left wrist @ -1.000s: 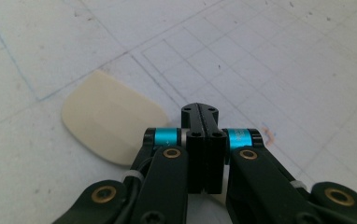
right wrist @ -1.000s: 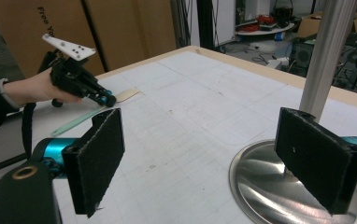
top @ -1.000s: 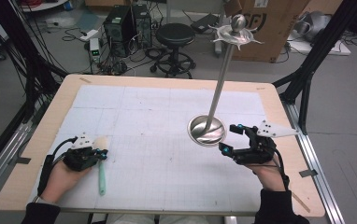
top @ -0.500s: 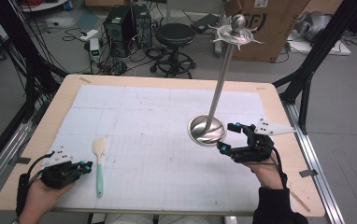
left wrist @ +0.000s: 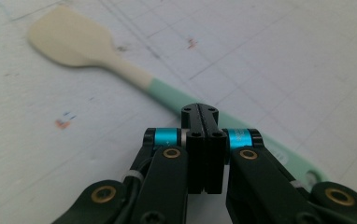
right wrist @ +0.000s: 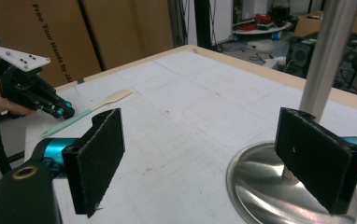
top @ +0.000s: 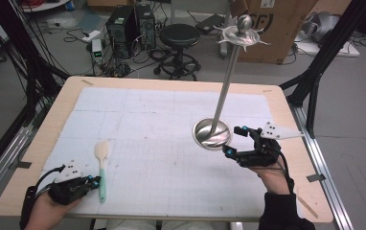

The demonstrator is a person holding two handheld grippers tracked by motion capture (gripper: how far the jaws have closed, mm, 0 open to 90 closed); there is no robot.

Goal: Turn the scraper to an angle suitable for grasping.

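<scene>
A spatula with a cream blade and a mint handle lies on the white mat near the table's front left; it also appears in the left gripper view and in the right gripper view. My left gripper sits just left of the handle's lower part. Its jaws are shut, with nothing between them, and the tips point at the handle. My right gripper stands open beside the round base of a metal stand. Its two black pads are wide apart and empty.
The stand's pole rises at a slant to a spiked top above the table's far edge. The gridded mat covers most of the wooden table. Behind it are a stool, computers, cables and cardboard boxes.
My left gripper has drawn back from the spatula's handle toward the near left corner, then edged slightly right. The spatula stays where it lay. The right gripper has not moved.
</scene>
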